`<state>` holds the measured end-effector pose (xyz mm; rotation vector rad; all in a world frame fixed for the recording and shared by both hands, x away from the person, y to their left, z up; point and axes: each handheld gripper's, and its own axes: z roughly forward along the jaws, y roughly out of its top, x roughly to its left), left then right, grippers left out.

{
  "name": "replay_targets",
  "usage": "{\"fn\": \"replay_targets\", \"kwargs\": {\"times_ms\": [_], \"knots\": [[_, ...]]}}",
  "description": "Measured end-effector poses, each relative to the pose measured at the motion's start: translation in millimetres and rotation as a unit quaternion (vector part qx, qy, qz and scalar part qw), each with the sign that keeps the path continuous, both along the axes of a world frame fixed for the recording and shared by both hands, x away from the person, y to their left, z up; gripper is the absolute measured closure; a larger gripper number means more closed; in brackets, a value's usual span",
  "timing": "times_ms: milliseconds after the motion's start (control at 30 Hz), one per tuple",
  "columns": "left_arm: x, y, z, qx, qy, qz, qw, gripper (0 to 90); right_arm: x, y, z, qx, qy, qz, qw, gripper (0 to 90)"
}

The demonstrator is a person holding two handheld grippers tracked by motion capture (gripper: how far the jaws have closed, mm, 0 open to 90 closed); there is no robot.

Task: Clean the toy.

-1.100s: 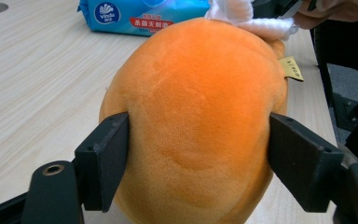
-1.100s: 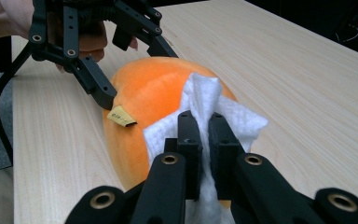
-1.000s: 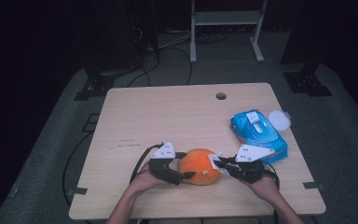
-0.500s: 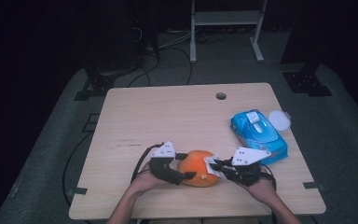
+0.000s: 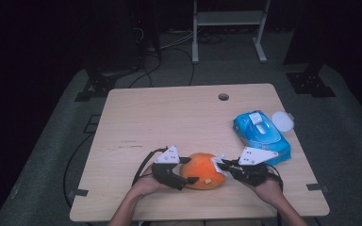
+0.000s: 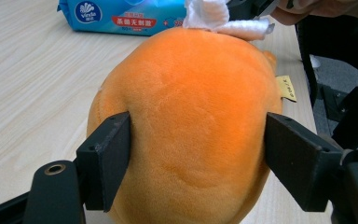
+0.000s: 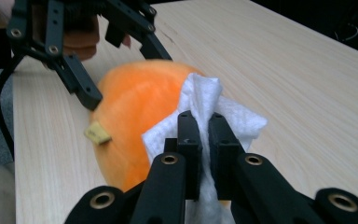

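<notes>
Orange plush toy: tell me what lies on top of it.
A white wipe lies against the orange plush toy, pinched in the right claw. The plush beneath the wipe is covered.

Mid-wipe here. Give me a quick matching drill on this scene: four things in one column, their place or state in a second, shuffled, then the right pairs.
Things:
1. orange plush toy
2. white wipe
3. blue wipes pack
4. white lid

Places or states:
A. pinched in the right gripper, against the toy
B. on the table by the pack's far right side
C. between the left gripper's jaws
D. lying at the table's right edge

Pairs: 1-C, 2-A, 3-D, 4-B
</notes>
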<state>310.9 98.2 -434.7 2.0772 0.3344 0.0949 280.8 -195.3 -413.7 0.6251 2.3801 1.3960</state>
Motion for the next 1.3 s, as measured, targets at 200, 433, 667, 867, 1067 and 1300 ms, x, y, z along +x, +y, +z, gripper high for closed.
{"fn": "replay_targets", "kwargs": {"times_ms": [200, 433, 667, 867, 1067, 1300], "knots": [[-4.6, -3.8, 1.9, 0.011, -0.011, -0.005, 0.9999, 25.7, -3.7, 2.9, 2.8, 0.017, 0.007, 0.007, 0.9998, 84.6], [-10.6, 5.6, 1.1, -0.001, -0.004, -0.003, 1.0, 24.3, -0.7, 7.5, 0.3, 0.02, 0.017, 0.018, 0.9995, 84.7], [-0.4, -4.0, -5.7, 0.003, 0.087, 0.037, 0.9956, 4.6, -12.6, 0.6, -6.7, 0.02, 0.02, 0.02, 0.9994, 84.6], [-1.4, -6.0, 3.4, -0.022, 0.038, 0.037, 0.9984, 35.2, -9.3, -2.2, -3.4, 0.027, 0.02, 0.011, 0.9994, 84.7], [4.8, -21.7, 17.6, 0.016, -0.045, 0.035, 0.9983, 36.6, 4.1, 3.3, 13.0, 0.056, -0.001, 0.002, 0.9984, 84.7], [3.1, -23.9, 2.3, 0.001, -0.045, 0.048, 0.9979, 12.5, 6.9, 2.6, -11.3, 0.011, 0.0, -0.007, 0.9999, 84.8]]}}
